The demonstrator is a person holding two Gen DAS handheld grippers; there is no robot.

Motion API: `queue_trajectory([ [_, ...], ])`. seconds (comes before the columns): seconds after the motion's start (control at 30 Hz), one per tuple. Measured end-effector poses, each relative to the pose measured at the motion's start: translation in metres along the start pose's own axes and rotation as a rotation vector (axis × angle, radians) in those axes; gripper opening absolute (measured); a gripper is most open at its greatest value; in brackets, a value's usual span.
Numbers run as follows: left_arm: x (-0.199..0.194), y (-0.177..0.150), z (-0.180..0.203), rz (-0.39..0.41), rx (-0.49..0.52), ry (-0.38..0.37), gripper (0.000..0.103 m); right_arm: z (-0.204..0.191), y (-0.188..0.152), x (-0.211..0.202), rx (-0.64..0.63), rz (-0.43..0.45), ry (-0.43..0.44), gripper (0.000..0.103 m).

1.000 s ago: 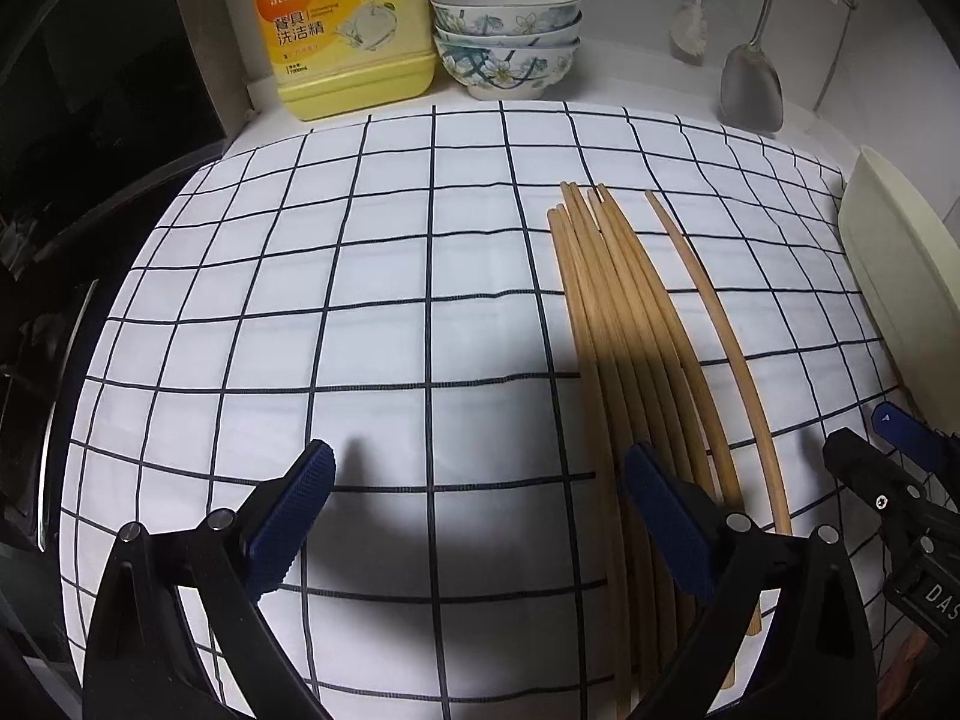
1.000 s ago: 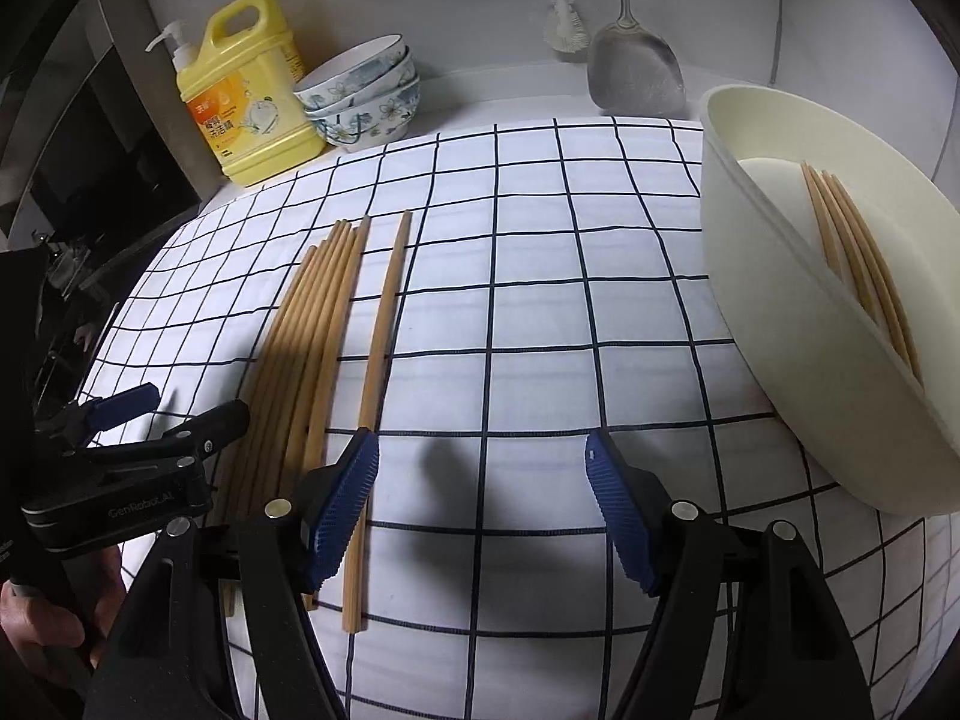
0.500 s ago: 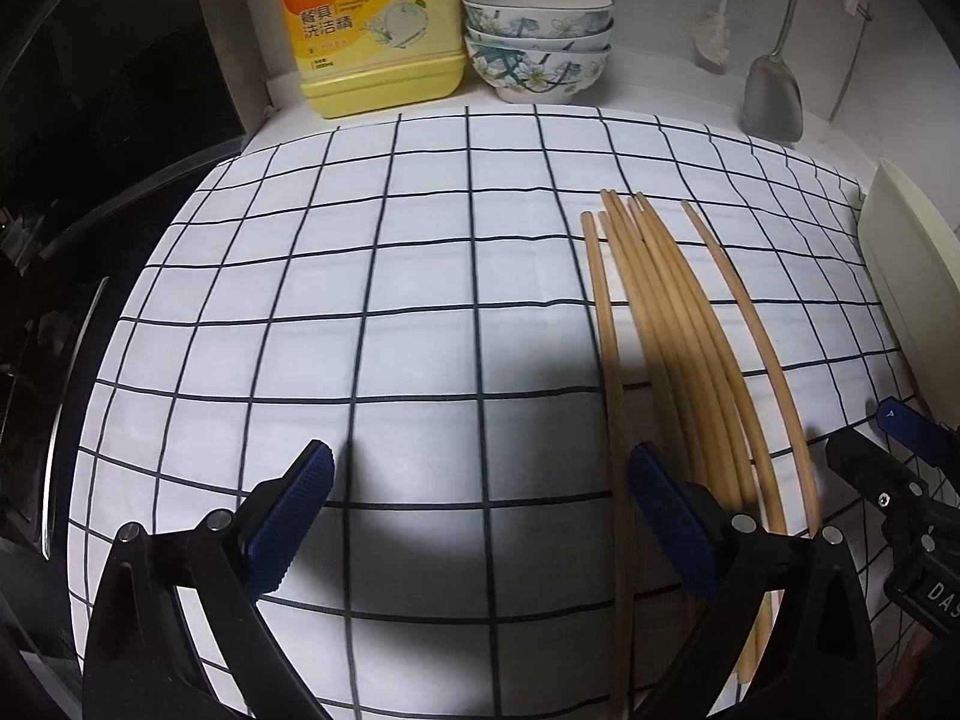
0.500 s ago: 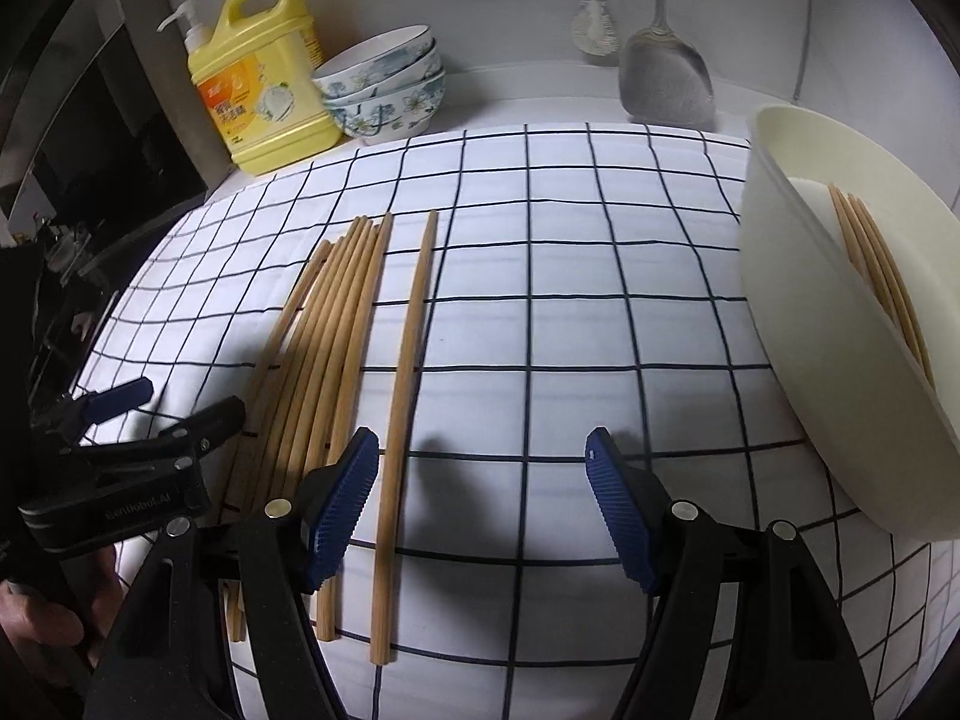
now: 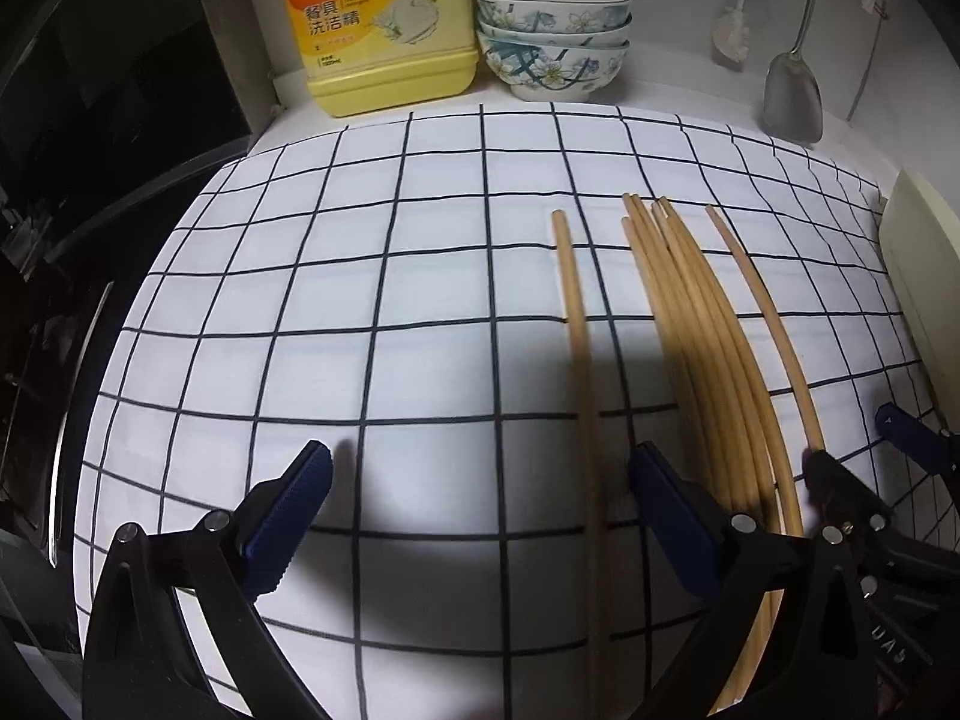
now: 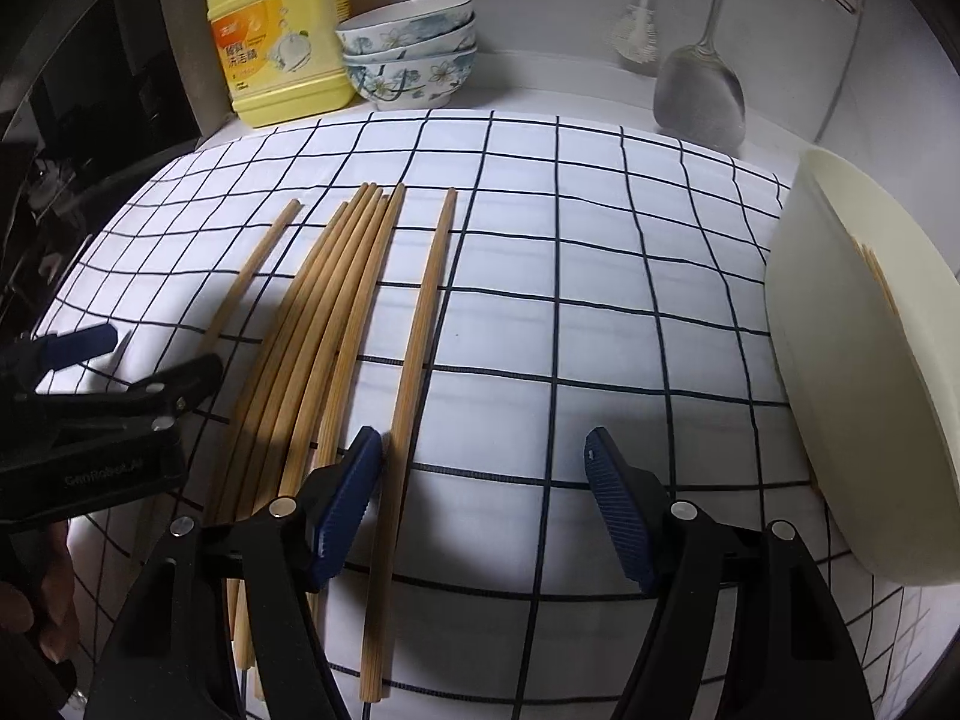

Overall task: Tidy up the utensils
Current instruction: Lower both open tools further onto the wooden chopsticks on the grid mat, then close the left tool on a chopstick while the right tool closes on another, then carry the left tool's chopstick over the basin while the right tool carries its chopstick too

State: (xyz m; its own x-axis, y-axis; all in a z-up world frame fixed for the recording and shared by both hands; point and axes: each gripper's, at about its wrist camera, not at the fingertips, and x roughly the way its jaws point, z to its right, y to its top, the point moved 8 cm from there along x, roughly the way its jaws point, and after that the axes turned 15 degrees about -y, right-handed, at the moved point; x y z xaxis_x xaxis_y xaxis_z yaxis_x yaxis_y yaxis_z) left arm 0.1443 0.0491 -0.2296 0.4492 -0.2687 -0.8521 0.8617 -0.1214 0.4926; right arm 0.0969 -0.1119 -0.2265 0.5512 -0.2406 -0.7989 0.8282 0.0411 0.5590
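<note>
Several wooden chopsticks (image 5: 690, 336) lie on a checked cloth (image 5: 360, 300); they also show in the right wrist view (image 6: 336, 324). One chopstick (image 5: 579, 360) lies apart on the left, between my left gripper's open jaws. My left gripper (image 5: 480, 516) is open and empty, low over the cloth. My right gripper (image 6: 486, 498) is open and empty, with the rightmost chopstick (image 6: 414, 360) just inside its left finger. A cream tray (image 6: 852, 372) at the right holds a few chopsticks (image 6: 876, 276). The other gripper shows in each view, the right one (image 5: 876, 480) and the left one (image 6: 120, 378).
A yellow detergent bottle (image 5: 375, 18) and stacked floral bowls (image 5: 552, 36) stand at the back. A metal spatula (image 5: 792, 96) and a brush (image 5: 732, 30) hang on the wall. A dark stove (image 5: 60, 240) lies to the left of the cloth.
Both grippers have moved forward over the cloth toward the chopsticks. The leftmost chopstick now lies apart from the bundle. Both grippers stay open.
</note>
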Motion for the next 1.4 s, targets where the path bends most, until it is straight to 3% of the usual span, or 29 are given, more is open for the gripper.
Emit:
queue_trajectory([
  [0.1, 0.001, 0.001, 0.002, 0.011, 0.003, -0.007, 0.093, -0.005, 0.000, -0.003, -0.018, 0.020, 0.013, 0.058],
  [0.23, -0.003, 0.000, 0.013, 0.029, 0.028, -0.062, 0.072, -0.018, 0.001, -0.008, -0.079, 0.049, 0.036, 0.034],
  [0.33, -0.005, -0.001, 0.022, 0.028, 0.057, -0.083, 0.048, -0.022, 0.001, -0.010, -0.093, 0.048, 0.053, 0.027],
  [0.4, -0.006, -0.001, 0.030, 0.025, 0.078, -0.099, 0.022, -0.026, 0.001, -0.012, -0.104, 0.052, 0.061, 0.020],
  [0.47, -0.006, -0.002, 0.034, 0.019, 0.091, -0.112, 0.011, -0.029, 0.001, -0.013, -0.108, 0.057, 0.059, 0.009],
  [0.77, -0.013, -0.005, 0.026, -0.009, 0.072, -0.141, 0.007, -0.020, -0.001, -0.016, -0.019, 0.013, 0.119, 0.006],
  [1.03, -0.049, -0.006, 0.031, -0.006, 0.096, -0.191, 0.007, -0.002, 0.007, -0.054, 0.083, 0.031, 0.141, 0.006],
  [1.23, -0.086, 0.002, 0.060, 0.018, 0.150, -0.267, 0.007, 0.024, 0.012, -0.096, 0.140, 0.067, 0.104, 0.006],
  [1.4, -0.108, 0.017, 0.107, 0.050, 0.239, -0.340, 0.007, 0.071, 0.012, -0.130, 0.236, 0.113, 0.042, 0.006],
])
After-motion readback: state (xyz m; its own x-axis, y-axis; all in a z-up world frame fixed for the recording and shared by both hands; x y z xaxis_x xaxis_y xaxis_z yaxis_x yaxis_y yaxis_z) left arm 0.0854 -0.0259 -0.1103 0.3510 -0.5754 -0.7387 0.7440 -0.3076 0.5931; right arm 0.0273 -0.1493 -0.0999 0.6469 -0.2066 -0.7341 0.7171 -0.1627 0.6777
